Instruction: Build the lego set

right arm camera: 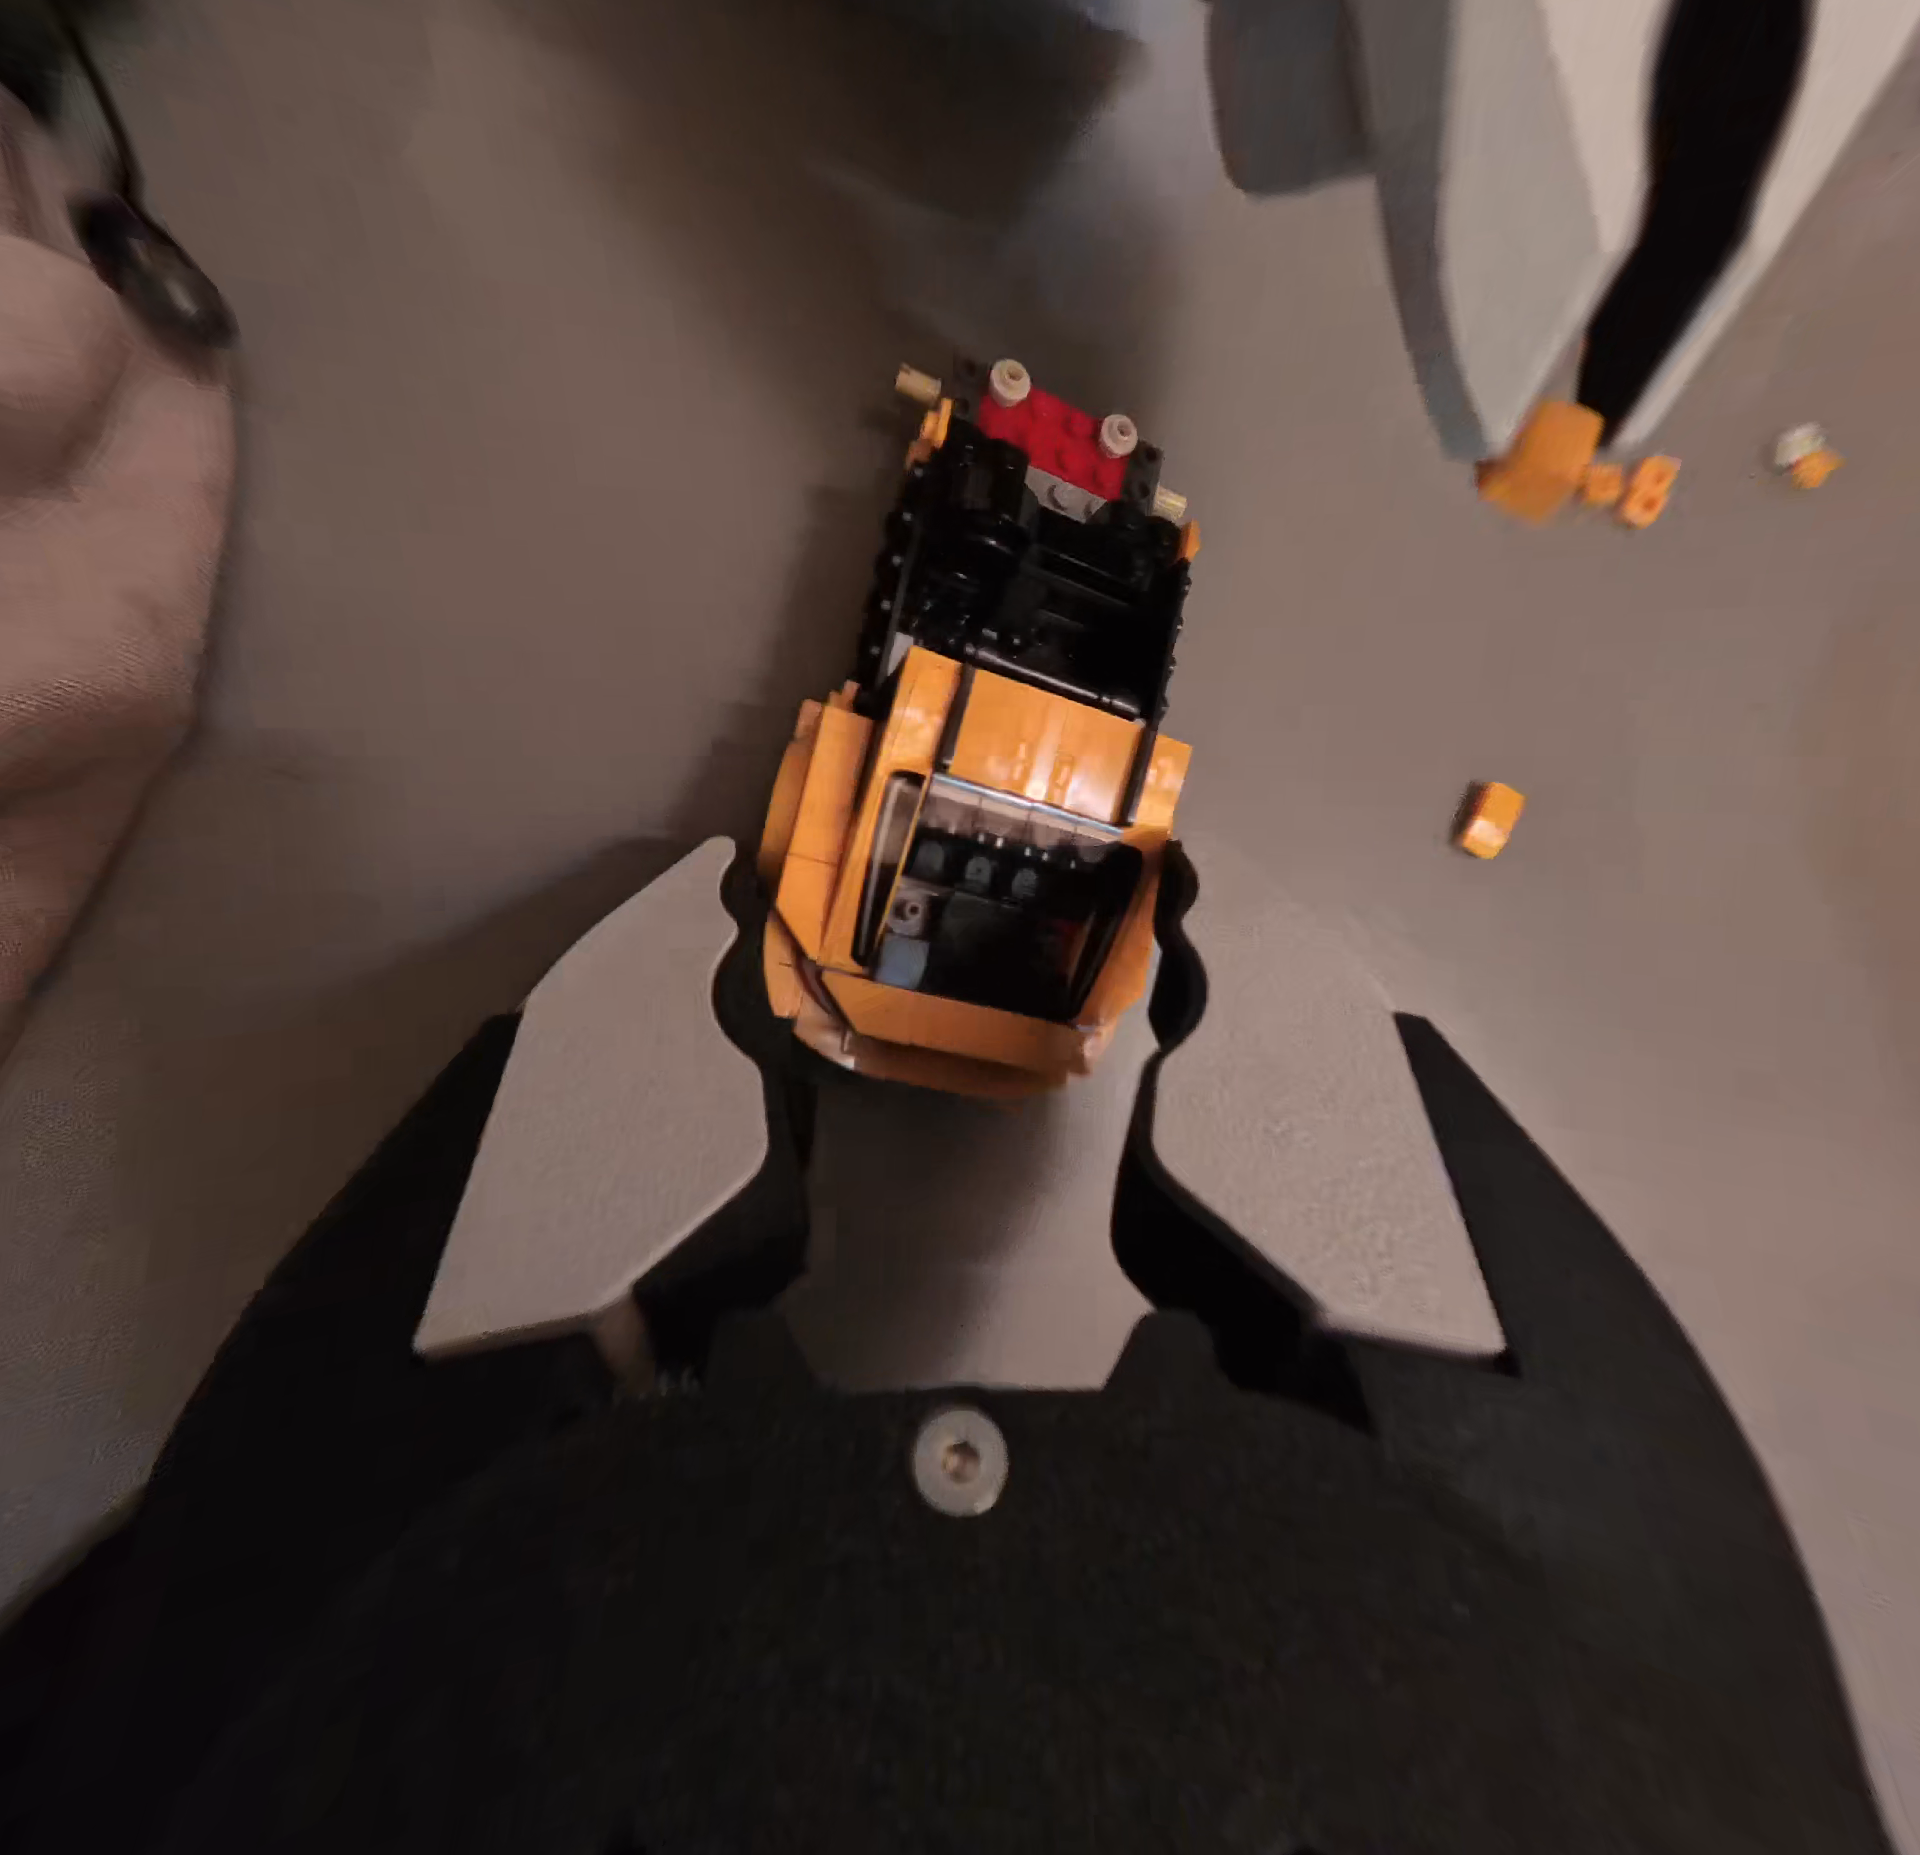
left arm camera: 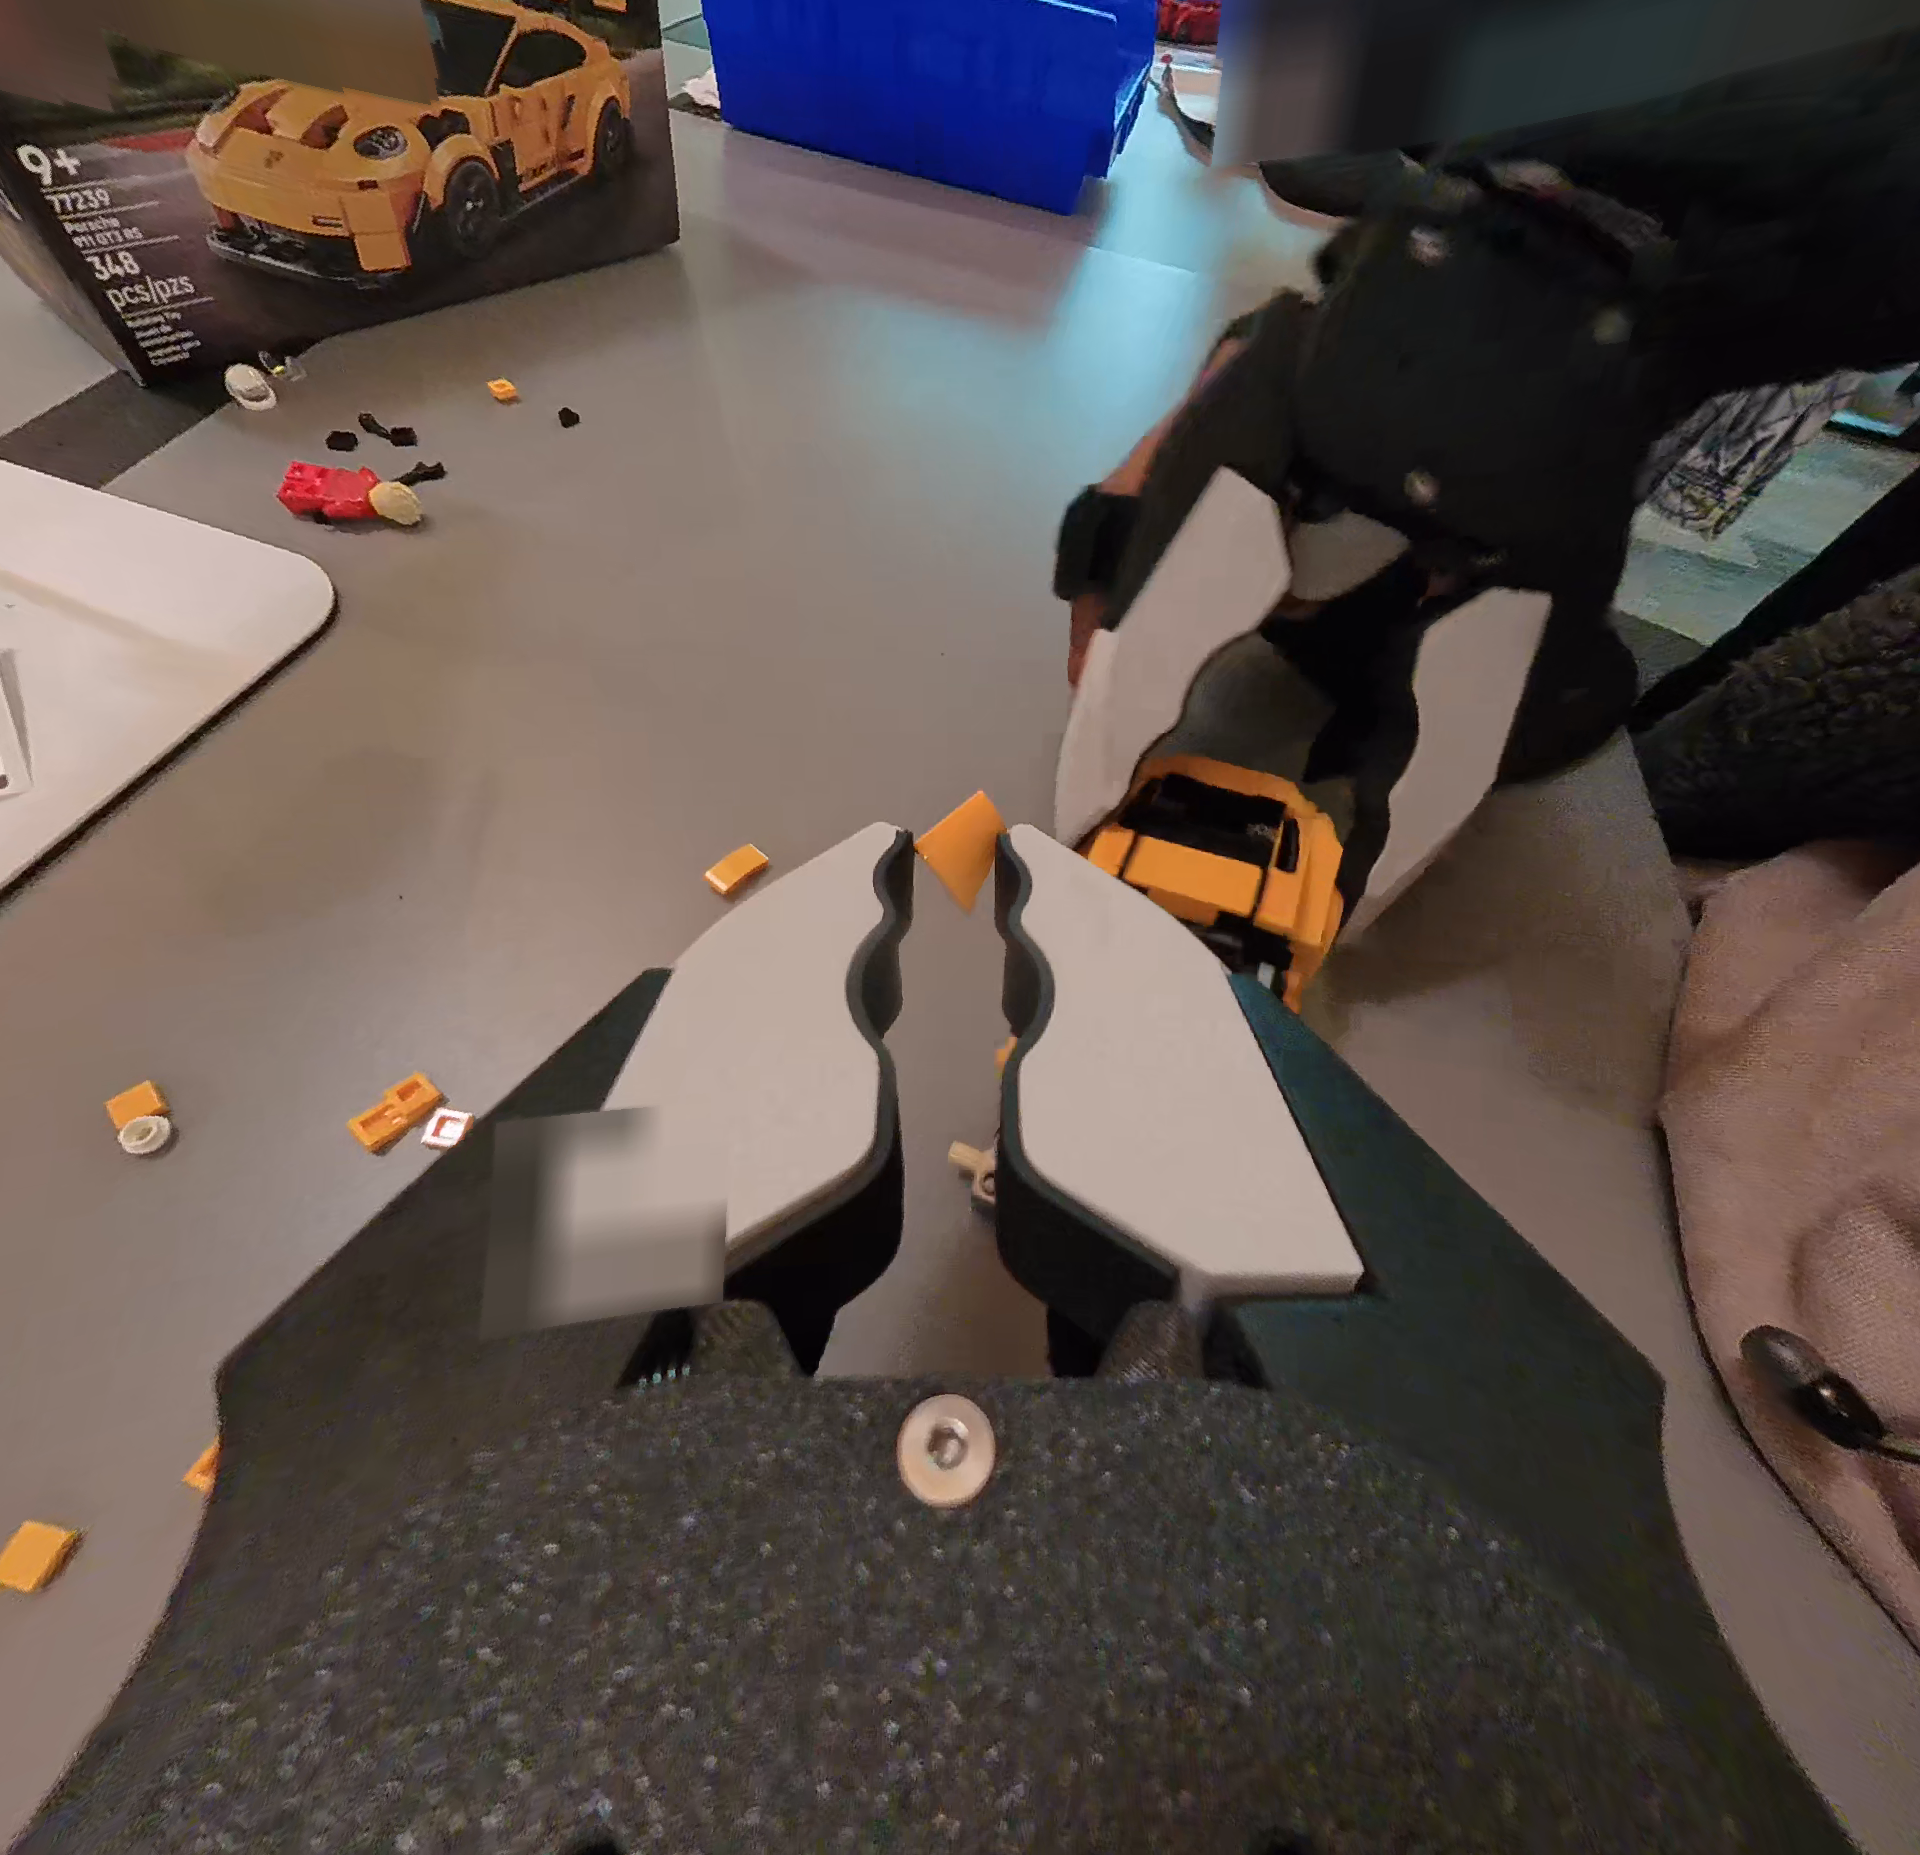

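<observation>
I am pinching one orange tile (left arm camera: 961, 855) in my left tongs (left arm camera: 956, 849); my right tongs (right arm camera: 956, 906) are gaping wide around one orange brick car (right arm camera: 977, 849) sitting on the grey table (left arm camera: 727, 610).

My left gripper (left arm camera: 956, 849), at the lower centre of its view, has pale grey flat fingers (left arm camera: 779, 1057) with wavy dark rubber inner edges, on a speckled black body with one silver screw (left arm camera: 945, 1447). My right gripper (right arm camera: 956, 922) is built the same: grey fingers (right arm camera: 613, 1099), black pads, matte black body, one silver screw (right arm camera: 958, 1460).
</observation>
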The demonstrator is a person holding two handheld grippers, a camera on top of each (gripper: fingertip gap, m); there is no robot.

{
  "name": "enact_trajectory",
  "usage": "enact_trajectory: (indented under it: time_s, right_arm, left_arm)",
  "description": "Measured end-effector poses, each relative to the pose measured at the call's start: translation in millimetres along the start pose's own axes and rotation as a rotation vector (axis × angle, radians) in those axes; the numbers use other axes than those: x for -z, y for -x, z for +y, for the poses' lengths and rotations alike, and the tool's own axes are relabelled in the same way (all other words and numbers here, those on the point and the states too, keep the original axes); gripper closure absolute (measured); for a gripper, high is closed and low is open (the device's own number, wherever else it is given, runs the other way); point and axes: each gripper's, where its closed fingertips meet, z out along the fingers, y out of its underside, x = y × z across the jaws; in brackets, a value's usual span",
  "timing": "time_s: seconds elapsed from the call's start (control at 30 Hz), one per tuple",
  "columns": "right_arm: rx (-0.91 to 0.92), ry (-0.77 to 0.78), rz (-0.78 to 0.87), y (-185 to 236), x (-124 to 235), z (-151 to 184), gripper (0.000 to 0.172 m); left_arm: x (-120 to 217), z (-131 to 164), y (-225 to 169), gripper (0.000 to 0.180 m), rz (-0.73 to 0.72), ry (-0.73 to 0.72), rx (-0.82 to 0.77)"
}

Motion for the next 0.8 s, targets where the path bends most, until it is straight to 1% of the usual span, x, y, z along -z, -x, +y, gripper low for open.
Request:
enact_trajectory:
  time_s: [0.1,0.23,0.27,0.33,0.43,0.53,0.7,0.8]
  right_arm:
    - [-0.193,0.013,-0.252,-4,12,2,0.098]
    - [-0.489,0.056,-0.770,0,35,8,0.098]
    - [-0.536,0.056,-0.859,-2,38,10,0.098]
    - [-0.589,0.066,-0.963,-7,38,14,0.098]
    - [-0.569,0.086,-1.000,-14,33,17,0.099]
    - [-0.524,0.058,-0.972,-25,30,14,0.100]
    - [-0.475,0.006,-0.849,-46,32,6,0.100]
    - [-0.420,-0.022,-0.688,-54,37,0,0.100]
  left_arm:
    - [3,-4,-2,0.166,0.024,-0.020,-0.001]
    - [5,-5,-16,0.166,0.118,-0.027,-0.001]
    - [4,-3,-19,0.166,0.136,-0.017,-0.006]
    - [2,3,-27,0.166,0.183,0.012,-0.022]
    - [-3,11,-34,0.166,0.212,0.049,-0.041]
    - [-7,16,-36,0.166,0.229,0.070,-0.032]
    - [-9,18,-34,0.166,0.237,0.077,-0.004]
    - [-9,18,-34,0.166,0.236,0.076,-0.001]
